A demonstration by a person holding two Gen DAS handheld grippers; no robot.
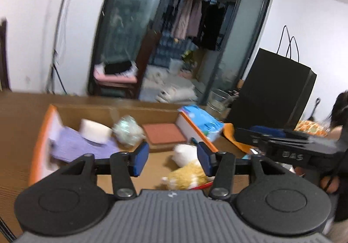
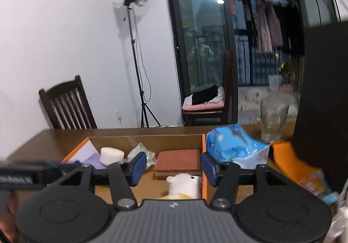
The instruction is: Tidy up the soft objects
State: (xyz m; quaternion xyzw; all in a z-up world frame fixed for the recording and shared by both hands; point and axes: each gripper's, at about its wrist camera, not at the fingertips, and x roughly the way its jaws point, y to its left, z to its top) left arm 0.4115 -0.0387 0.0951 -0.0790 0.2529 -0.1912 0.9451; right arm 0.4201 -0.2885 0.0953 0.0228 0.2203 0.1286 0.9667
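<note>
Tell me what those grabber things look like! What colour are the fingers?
Both are alike. The left gripper and right gripper each have two fingers with blue pads on black arms. The arms join with silver bolts to two round black discs, beside a ribbed grey body bearing a small white logo. White lettering, too blurred to read, marks the right gripper's side.

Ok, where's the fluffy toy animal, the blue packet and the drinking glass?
plush toy [image 2: 184, 182], right wrist view, on its white head.
blue packet [image 2: 235, 147], right wrist view, on the middle of its wrapper.
drinking glass [image 2: 273, 121], right wrist view, on its clear side wall.
</note>
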